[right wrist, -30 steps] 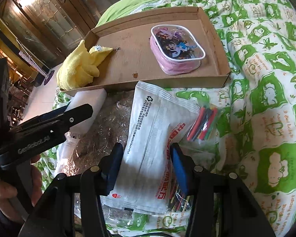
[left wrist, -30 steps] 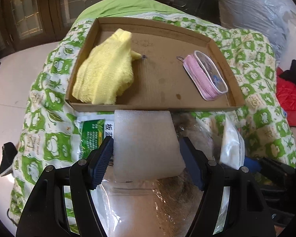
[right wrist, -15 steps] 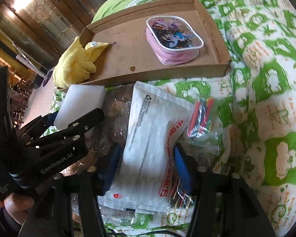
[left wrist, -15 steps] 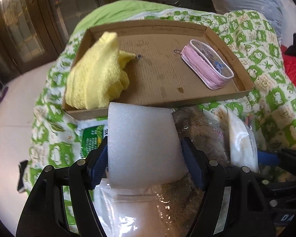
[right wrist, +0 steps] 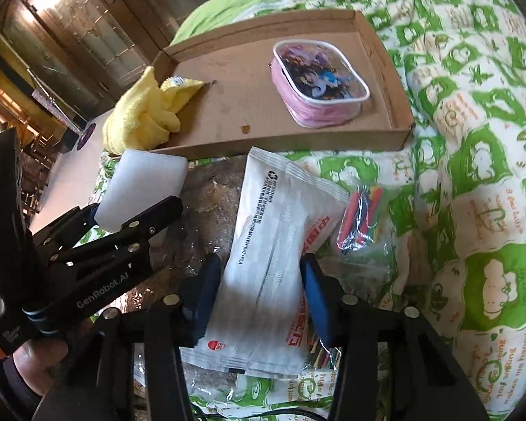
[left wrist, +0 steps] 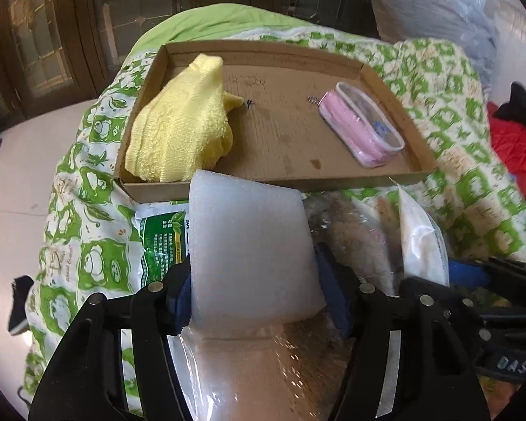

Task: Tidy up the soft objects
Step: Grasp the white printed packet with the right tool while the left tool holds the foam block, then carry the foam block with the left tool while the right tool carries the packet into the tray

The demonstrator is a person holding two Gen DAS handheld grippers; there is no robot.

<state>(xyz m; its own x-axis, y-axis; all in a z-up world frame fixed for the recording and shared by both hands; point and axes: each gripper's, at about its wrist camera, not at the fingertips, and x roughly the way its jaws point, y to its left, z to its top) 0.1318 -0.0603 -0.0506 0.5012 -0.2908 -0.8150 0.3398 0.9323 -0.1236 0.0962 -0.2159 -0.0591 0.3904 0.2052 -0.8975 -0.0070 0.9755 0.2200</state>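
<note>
Quilt [left wrist: 449,80], green-and-white print, covers the bed; English script on it, "makes me happy" readable at lower right of the right wrist view. Cardboard tray [left wrist: 284,184] lies on the quilt; it holds a yellow towel [left wrist: 182,133] at its left end and a pink zip pouch [right wrist: 319,87] with a cartoon face toward its right; middle floor bare. White packet [right wrist: 273,266] lies in front of the tray, printed in Chinese, with a recycling mark and "PLA". Foam block [left wrist: 249,256], white, is clenched between the pads of the left gripper [left wrist: 252,280], just before the tray's near wall. Right gripper [right wrist: 259,287] straddles the white packet, jaws apart; contact cannot be told. "GenRobot.AI" on the left gripper's body.

Step judged: carrying foam to tray. Next: clear the near wall; set down on the bare floor; release. Bag of coloured sticks [right wrist: 361,217] beside the packet, untouched.
</note>
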